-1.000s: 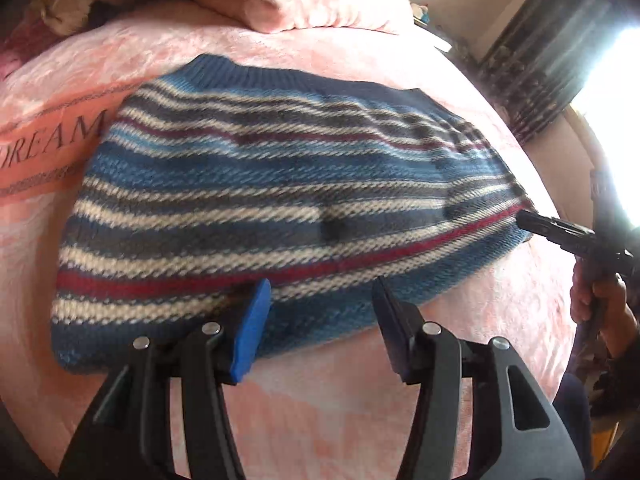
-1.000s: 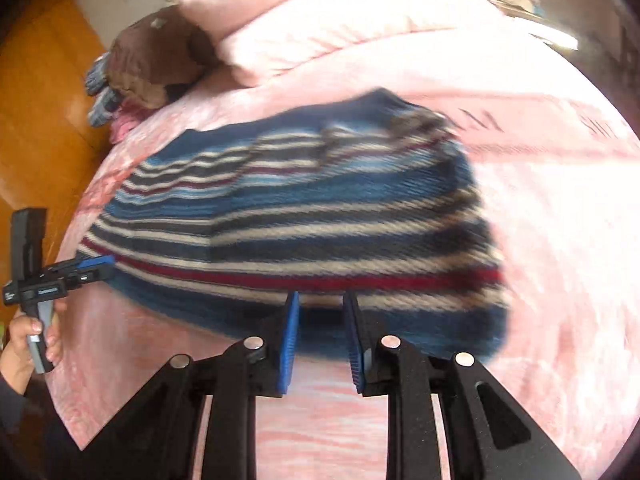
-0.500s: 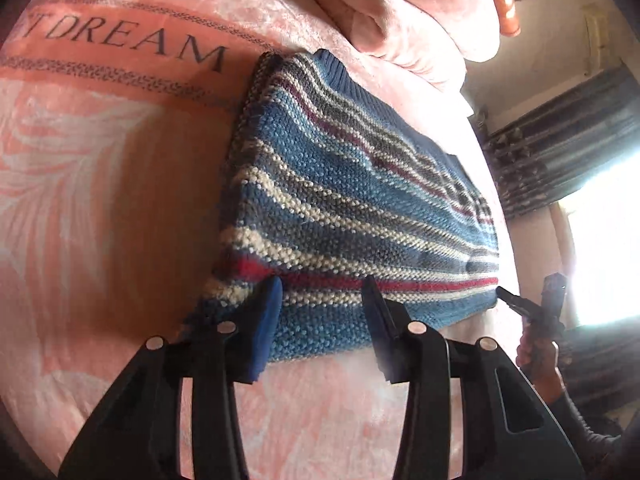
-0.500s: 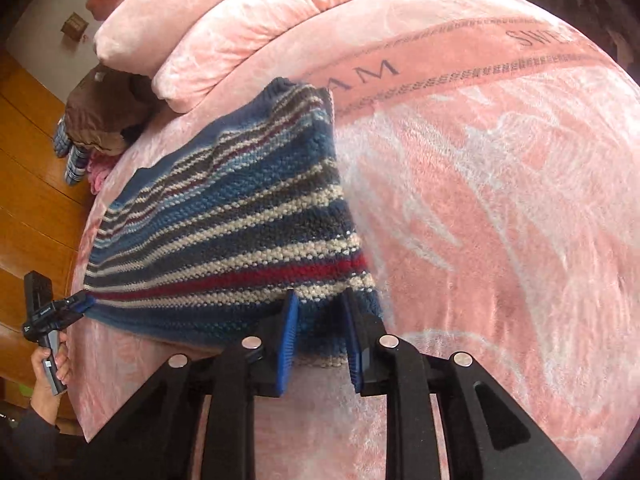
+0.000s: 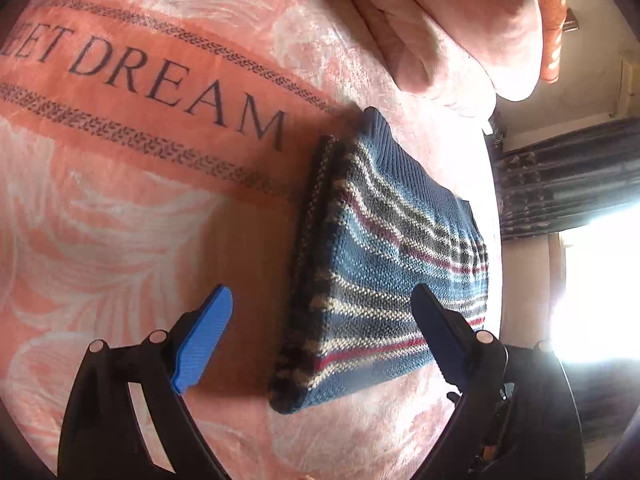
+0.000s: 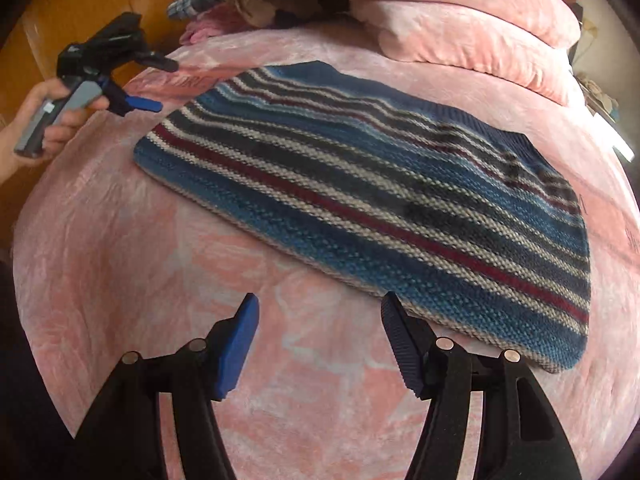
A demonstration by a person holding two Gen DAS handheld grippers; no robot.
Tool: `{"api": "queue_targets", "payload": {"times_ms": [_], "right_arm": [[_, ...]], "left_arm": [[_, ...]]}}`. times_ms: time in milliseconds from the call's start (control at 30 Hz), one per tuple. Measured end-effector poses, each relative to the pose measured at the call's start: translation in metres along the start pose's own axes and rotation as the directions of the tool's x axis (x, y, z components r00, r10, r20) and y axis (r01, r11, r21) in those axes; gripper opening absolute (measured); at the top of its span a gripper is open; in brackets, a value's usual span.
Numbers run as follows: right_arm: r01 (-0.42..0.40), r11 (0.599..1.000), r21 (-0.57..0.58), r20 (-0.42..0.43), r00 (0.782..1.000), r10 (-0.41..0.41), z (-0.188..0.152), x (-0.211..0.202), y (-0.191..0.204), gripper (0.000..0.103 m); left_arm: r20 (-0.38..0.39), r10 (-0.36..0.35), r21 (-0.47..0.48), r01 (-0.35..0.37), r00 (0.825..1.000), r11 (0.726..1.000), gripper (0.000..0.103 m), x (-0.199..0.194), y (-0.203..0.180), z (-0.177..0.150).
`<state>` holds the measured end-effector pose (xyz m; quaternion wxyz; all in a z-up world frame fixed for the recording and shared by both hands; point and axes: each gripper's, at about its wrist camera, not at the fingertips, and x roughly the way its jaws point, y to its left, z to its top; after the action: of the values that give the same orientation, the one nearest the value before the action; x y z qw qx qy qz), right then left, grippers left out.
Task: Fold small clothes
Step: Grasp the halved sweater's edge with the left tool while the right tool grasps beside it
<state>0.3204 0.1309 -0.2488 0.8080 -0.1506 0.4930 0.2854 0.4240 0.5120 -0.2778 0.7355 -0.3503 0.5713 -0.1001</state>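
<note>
I had just let go with both my left gripper (image 5: pixel 322 320) and right gripper (image 6: pixel 318 340), jaws spread wide and empty; the striped knit sweater (image 6: pixel 380 200) lay folded flat on the pink blanket (image 6: pixel 160 260) (one fold apparently done).

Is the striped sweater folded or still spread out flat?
Folded. The striped sweater lies as a compact rectangle on the pink blanket, and the left wrist view shows stacked layers along its edge. How many folds: cannot tell.

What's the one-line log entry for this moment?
left gripper: open, empty | right gripper: open, empty | striped sweater: flat on pink blanket, unheld
</note>
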Motion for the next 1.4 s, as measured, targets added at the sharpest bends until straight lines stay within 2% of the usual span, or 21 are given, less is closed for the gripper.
{"api": "queue_targets", "payload": {"times_ms": [133, 333, 567, 700, 867, 967, 1033, 1133, 1167, 1267, 1300, 1333, 1367, 1400], "right_arm": [[-0.017, 0.997, -0.079, 0.031, 0.999, 0.02, 0.021, 0.011, 0.041, 0.064], [-0.016, 0.989, -0.15, 0.07, 0.997, 0.027, 0.046, 0.021, 0.068, 0.065], [-0.033, 0.986, -0.165, 0.075, 0.996, 0.046, 0.059, 0.037, 0.083, 0.065], [-0.01, 0.975, -0.223, 0.087, 0.996, 0.03, 0.057, 0.05, 0.111, 0.066], [0.086, 0.928, -0.361, 0.141, 0.989, -0.037, 0.052, 0.072, 0.162, 0.067], [0.178, 0.883, -0.435, 0.198, 0.975, -0.098, 0.055, 0.089, 0.19, 0.067], [0.247, 0.847, -0.471, 0.24, 0.96, -0.146, 0.058, 0.101, 0.205, 0.067], [0.354, 0.791, -0.499, 0.319, 0.924, -0.212, 0.062, 0.112, 0.223, 0.071], [0.384, 0.775, -0.503, 0.342, 0.911, -0.23, 0.064, 0.115, 0.228, 0.071], [0.451, 0.739, -0.5, 0.397, 0.878, -0.268, 0.069, 0.121, 0.24, 0.071], [0.471, 0.729, -0.497, 0.416, 0.866, -0.276, 0.07, 0.123, 0.243, 0.071], [0.483, 0.723, -0.494, 0.428, 0.859, -0.281, 0.072, 0.126, 0.245, 0.066], [0.481, 0.726, -0.492, 0.424, 0.86, -0.282, 0.075, 0.127, 0.246, 0.059], [0.463, 0.741, -0.487, 0.403, 0.871, -0.28, 0.078, 0.129, 0.244, 0.04]], "left_arm": [[-0.02, -0.013, 0.022, 0.013, 1.0, 1.0, 0.09, 0.023, -0.008, 0.017], [-0.044, -0.045, 0.037, 0.047, 0.998, 0.998, 0.09, 0.049, -0.008, 0.034], [-0.072, -0.055, 0.029, 0.058, 0.996, 0.998, 0.09, 0.07, 0.0, 0.052], [-0.096, -0.068, 0.044, 0.072, 0.993, 0.996, 0.09, 0.08, -0.003, 0.061], [-0.132, -0.058, 0.083, 0.069, 0.99, 0.994, 0.09, 0.091, -0.012, 0.069], [-0.155, -0.034, 0.119, 0.053, 0.987, 0.991, 0.09, 0.097, -0.019, 0.071], [-0.162, -0.05, 0.114, 0.069, 0.986, 0.991, 0.09, 0.1, -0.021, 0.074], [-0.168, -0.063, 0.115, 0.083, 0.984, 0.99, 0.089, 0.104, -0.023, 0.075], [-0.171, -0.064, 0.116, 0.084, 0.983, 0.99, 0.088, 0.106, -0.024, 0.076], [-0.178, -0.075, 0.096, 0.093, 0.981, 0.991, 0.072, 0.111, -0.025, 0.081], [-0.187, -0.067, 0.095, 0.086, 0.98, 0.992, 0.063, 0.112, -0.024, 0.081], [-0.194, -0.047, 0.101, 0.068, 0.98, 0.993, 0.051, 0.113, -0.025, 0.081], [-0.196, -0.032, 0.102, 0.053, 0.98, 0.993, 0.044, 0.111, -0.025, 0.081], [-0.198, -0.028, 0.094, 0.048, 0.98, 0.994, 0.035, 0.111, -0.025, 0.082]]}}
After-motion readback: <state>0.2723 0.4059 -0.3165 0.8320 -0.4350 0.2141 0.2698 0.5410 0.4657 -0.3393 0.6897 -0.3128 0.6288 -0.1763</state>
